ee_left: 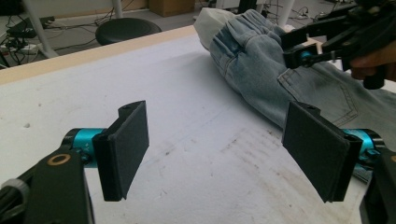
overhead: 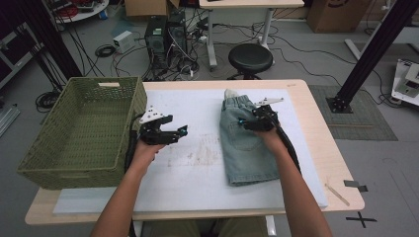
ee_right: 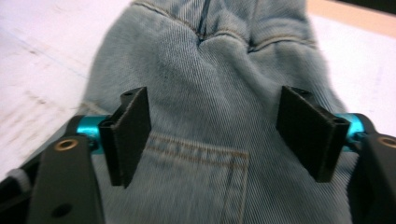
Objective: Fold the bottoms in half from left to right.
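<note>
Your right gripper (overhead: 245,123) hangs just over the folded denim shorts (overhead: 247,143), which lie on the white pad (overhead: 197,163) toward its right side with the waistband pointing away from you; its jaws stand wide apart and hold nothing. Lower it until both pads (ee_right: 128,135) straddle a good fold of cloth above the back pocket (ee_right: 205,172), then close, so the layers lift together. Your left gripper (overhead: 173,134), also wide open and empty, waits over bare pad beside the green basket (overhead: 84,128); bring it to the shorts' near edge.

High view overhead — claw cameras close, sharing shorts (overhead: 245,143).
</note>
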Motion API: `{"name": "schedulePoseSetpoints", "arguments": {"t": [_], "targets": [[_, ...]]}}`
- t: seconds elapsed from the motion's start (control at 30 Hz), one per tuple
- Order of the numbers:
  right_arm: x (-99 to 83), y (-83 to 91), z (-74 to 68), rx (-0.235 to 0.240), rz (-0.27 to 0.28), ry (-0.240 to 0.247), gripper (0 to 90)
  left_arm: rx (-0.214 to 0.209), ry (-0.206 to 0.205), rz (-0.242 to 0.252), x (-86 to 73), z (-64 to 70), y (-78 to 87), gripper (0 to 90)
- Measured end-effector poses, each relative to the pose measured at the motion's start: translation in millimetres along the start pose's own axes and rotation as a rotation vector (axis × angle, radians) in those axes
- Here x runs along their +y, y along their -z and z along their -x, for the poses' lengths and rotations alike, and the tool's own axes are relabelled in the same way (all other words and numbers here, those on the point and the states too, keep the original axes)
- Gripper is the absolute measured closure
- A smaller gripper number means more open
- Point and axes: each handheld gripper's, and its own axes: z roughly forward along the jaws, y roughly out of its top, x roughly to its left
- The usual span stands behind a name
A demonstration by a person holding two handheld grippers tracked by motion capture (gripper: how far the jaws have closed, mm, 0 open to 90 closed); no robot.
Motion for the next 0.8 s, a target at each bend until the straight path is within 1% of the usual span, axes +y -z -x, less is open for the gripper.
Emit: {"name": "schedulePoseSetpoints", "arguments": {"t": [0.03, 0.1, 0.13, 0.2, 0.23, 0.3, 0.4, 0.47, 0.53, 0.63, 0.67, 0.7, 0.73, 0.8], "targets": [[0.5, -4.8, 0.3, -0.002, -0.021, 0.000, 24.8, -0.002, -0.003, -0.004, -0.2, 0.2, -0.9, 23.1], [-1.3, -12.4, 1.7, -0.015, -0.046, 0.016, 24.8, -0.008, -0.004, -0.008, -0.7, 1.3, -3.2, 23.1], [-3.0, -15.5, 2.3, -0.026, -0.066, 0.016, 24.9, -0.009, -0.009, -0.013, -0.9, 1.7, -4.1, 23.1], [-6.5, -20.6, 2.8, -0.056, -0.098, 0.041, 26.2, -0.012, -0.009, -0.015, -1.4, 2.3, -6.1, 23.1], [-7.5, -21.9, 4.3, -0.058, -0.107, 0.034, 27.6, -0.012, -0.011, -0.019, -1.6, 2.4, -6.9, 23.1], [-8.5, -23.2, 5.5, -0.065, -0.118, 0.047, 28.6, -0.014, -0.009, -0.022, -2.1, 2.9, -8.3, 23.1], [-8.9, -20.9, 6.0, -0.053, -0.110, 0.047, 28.5, -0.019, -0.008, -0.020, -2.1, 4.2, -9.9, 23.1], [-7.5, -13.3, 5.5, -0.046, -0.102, 0.061, 27.9, -0.023, -0.007, -0.017, -2.1, 4.7, -10.6, 23.1], [-7.5, -1.2, 7.0, -0.009, -0.055, 0.030, 27.2, -0.024, 0.000, -0.013, -2.1, 5.1, -11.1, 23.0], [-10.9, 20.1, 10.2, 0.004, -0.005, 0.021, 26.8, -0.031, 0.011, 0.000, -1.5, 6.8, -12.0, 23.1], [-12.9, 27.2, 11.1, 0.003, 0.006, 0.019, 26.8, -0.030, 0.013, 0.004, -1.1, 8.2, -12.2, 23.0], [-15.3, 33.9, 12.2, -0.001, 0.012, 0.024, 26.7, -0.026, 0.006, 0.010, -0.6, 9.4, -11.9, 23.0], [-18.0, 40.6, 13.1, -0.013, 0.011, 0.035, 26.5, -0.017, 0.001, 0.021, -0.2, 10.9, -11.4, 23.0], [-23.6, 51.6, 14.2, -0.033, 0.017, 0.050, 26.0, -0.018, 0.011, 0.036, -0.2, 12.1, -11.2, 23.0]]}}
